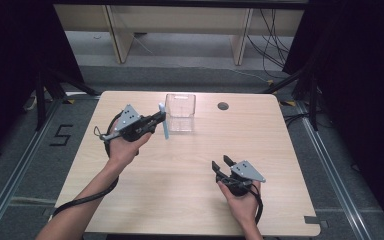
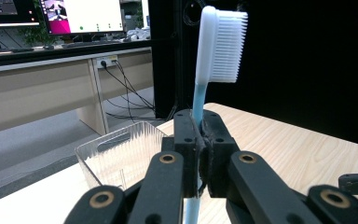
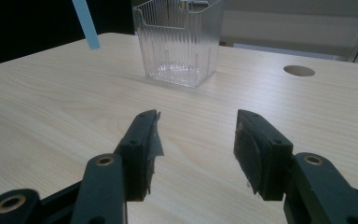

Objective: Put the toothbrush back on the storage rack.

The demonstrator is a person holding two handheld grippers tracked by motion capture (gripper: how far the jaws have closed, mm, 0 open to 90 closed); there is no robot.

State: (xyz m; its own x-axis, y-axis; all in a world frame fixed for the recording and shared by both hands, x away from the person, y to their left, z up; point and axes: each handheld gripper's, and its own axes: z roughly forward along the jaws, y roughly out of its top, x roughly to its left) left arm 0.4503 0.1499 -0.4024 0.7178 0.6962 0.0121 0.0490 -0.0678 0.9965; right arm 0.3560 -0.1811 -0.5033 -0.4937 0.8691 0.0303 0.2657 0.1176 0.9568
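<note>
Our left claw [image 1: 161, 118] is clenched on the light, stiff toothbrush [image 2: 199, 100] at mid-handle, bristles at twelve o'clock; right claw [image 3: 196, 140] is released.

The left tool [image 2: 199, 154] is clamped on the blue handle of a toothbrush [image 2: 214, 51], which stands upright, white bristles facing right. Behind, at the left, a clear ribbed container [image 2: 116, 156] sits on the wooden counter [image 2: 289, 149].
</note>
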